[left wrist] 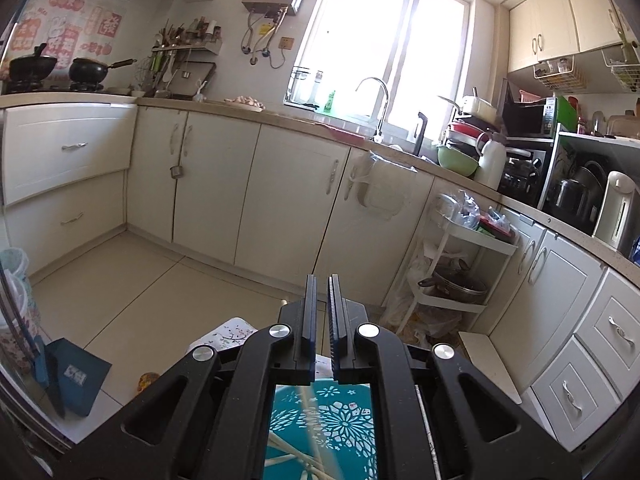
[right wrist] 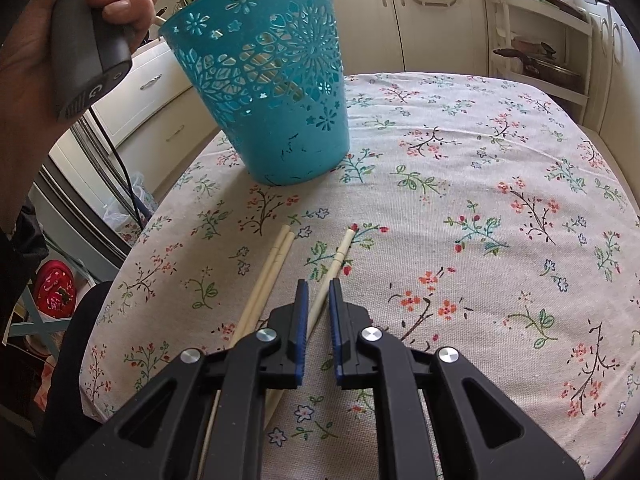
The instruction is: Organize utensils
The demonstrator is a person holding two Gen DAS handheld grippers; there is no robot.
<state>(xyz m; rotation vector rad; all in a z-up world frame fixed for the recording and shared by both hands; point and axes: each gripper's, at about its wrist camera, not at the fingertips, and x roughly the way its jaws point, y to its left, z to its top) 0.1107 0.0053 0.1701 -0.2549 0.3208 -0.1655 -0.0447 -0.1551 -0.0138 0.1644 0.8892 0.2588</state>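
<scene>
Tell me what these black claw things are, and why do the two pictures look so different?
Each claw is a pinching tool that a person holds, one in each hand, with a small camera on it looking along its two fingers. That is why you get two pictures.

One picture comes from the left tool. It is shut with nothing in it, and it points across the kitchen, just above a blue basket with chopsticks inside.

The other picture comes from the right tool, which looks down at a table with a flowery tablecloth. There you can see the person's hand holding the left tool's handle by the basket. Three chopsticks lie on the cloth: a pair of chopsticks side by side, and a single chopstick that the right tool seems to be pinching.
</scene>
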